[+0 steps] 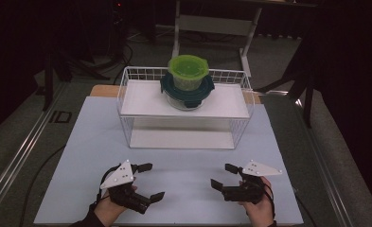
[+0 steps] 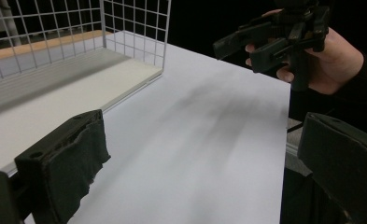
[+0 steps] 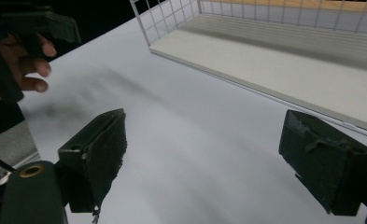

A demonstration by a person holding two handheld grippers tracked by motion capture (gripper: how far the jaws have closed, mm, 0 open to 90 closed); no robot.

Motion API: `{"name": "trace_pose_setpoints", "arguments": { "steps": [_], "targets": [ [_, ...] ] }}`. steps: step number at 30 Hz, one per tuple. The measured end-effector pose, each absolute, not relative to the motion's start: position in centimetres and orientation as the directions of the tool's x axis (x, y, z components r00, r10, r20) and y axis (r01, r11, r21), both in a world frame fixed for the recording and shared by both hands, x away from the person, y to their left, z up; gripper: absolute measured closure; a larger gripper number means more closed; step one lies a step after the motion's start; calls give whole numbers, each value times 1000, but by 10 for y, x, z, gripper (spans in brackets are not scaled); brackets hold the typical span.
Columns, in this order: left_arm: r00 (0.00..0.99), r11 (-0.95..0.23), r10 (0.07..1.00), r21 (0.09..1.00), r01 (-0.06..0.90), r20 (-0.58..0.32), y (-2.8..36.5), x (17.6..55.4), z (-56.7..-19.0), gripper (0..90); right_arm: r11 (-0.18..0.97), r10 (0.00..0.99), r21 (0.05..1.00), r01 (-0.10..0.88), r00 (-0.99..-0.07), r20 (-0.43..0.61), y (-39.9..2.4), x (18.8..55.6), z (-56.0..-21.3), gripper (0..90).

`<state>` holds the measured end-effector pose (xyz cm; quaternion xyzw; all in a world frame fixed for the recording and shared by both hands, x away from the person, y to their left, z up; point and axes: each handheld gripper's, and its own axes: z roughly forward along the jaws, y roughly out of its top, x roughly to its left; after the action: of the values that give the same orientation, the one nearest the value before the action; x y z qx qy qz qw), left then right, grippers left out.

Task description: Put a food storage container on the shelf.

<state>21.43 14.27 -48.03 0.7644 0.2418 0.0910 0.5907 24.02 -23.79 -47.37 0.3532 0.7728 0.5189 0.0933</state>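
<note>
A white two-tier wire rack [image 1: 141,99] stands at the back middle of the white table top [image 1: 183,165]. On its upper shelf, a green-lidded round container [image 1: 188,68] is stacked on a clear one with a dark teal lid [image 1: 187,92]. Both grippers hover near the front edge, well short of the rack. My left gripper [image 1: 155,180] is open and empty, with jaws angled right. My right gripper [image 1: 220,175] is open and empty, with jaws angled left. The left gripper view has its own gripper [image 2: 200,158] over bare table. The right gripper view has its gripper [image 3: 209,154] likewise.
The rack's lower board [image 2: 55,88] [image 3: 288,65] lies bare. The other hand's gripper [image 2: 274,37] appears at the upper right in the left gripper view. A white desk frame [image 1: 212,23] stands behind the table. A metal rail [image 1: 18,156] and a cable run along the floor at left.
</note>
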Motion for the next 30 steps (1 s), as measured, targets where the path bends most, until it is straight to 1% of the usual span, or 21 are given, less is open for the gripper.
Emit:
{"name": "trace_pose_setpoints", "arguments": {
  "steps": [8, 14, 17, 19, 30],
  "targets": [
    [864, -184, 482, 948, 261, -144, 147, 209, -486, 14, 207, 647, 865, 457, -727, 230, -250, 229, -483, 146],
    [864, -182, 484, 950, 254, -138, 151, 210, -492, 15, 220, 650, 871, 439, -732, 205, -258, 223, -484, 146],
    [865, -176, 482, 952, 251, -139, 151, 210, -492, 14, 223, 656, 876, 428, -731, 190, -261, 223, -485, 146],
    [862, -177, 493, 957, 231, -117, 154, 209, -492, 14, 211, 664, 878, 429, -722, 193, -265, 224, -487, 146],
    [857, -148, 501, 964, 223, -121, 158, 209, -492, 14, 214, 679, 875, 435, -710, 187, -269, 230, -493, 147]
  ]
}}
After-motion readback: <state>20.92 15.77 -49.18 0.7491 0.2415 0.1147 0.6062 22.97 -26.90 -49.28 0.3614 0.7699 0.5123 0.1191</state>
